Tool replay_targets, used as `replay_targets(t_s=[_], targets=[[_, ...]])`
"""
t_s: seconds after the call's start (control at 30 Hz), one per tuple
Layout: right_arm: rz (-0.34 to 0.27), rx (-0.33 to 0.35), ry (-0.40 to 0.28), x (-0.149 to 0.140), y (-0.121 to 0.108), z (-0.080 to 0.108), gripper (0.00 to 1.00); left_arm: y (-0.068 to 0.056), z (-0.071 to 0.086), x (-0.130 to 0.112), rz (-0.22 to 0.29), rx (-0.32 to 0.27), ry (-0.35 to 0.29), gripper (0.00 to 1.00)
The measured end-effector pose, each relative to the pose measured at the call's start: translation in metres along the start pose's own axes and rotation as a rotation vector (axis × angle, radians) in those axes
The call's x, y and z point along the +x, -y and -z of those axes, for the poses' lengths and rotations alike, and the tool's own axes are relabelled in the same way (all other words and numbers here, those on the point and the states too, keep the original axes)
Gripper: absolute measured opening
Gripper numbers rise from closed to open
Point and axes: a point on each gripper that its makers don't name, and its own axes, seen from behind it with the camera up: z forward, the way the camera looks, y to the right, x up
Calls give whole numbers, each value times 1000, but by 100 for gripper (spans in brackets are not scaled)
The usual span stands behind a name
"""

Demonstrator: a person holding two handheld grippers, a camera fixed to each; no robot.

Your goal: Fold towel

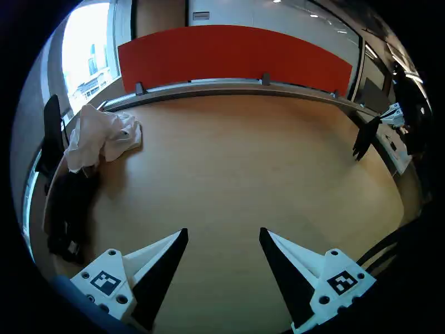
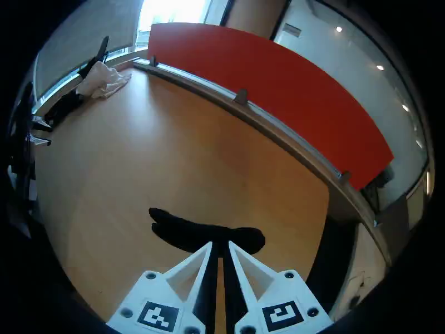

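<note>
a crumpled white cloth towel [image 1: 103, 136] lies heaped at the far left corner of the wooden tabletop [image 1: 233, 167], well apart from the left gripper [image 1: 222, 230], jaws released, likely ready to grasp it, and the right gripper [image 2: 220, 245], jaws clenched on nothing.

right gripper [image 2: 220, 245] fingers pinched almost together on black towel [image 2: 189, 228] over the wooden table [image 2: 139, 161]. White cloth [image 2: 103, 78] crumpled at the far corner. Red panel [image 2: 278, 83] runs along the back edge.

The broad middle of the wooden desk [image 1: 239, 161] offers open passage. A red divider [image 1: 233, 53] walls off its far edge. A crumpled white towel [image 1: 103, 136] and a dark heap [image 1: 69, 211] crowd the left corner and side. A black patch [image 2: 206, 231] lies on the wood well apart from them.
</note>
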Motion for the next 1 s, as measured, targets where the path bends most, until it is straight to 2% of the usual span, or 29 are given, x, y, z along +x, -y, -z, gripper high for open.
replay_targets(t_s=[0.37,1.0], targets=[[-16,3,19,-22,4,2,5,-1,-1,3,-3,-3,-2,95],[-95,16,175,-138,23,1,5,-9,2,-1,-17,-10,7,95]])
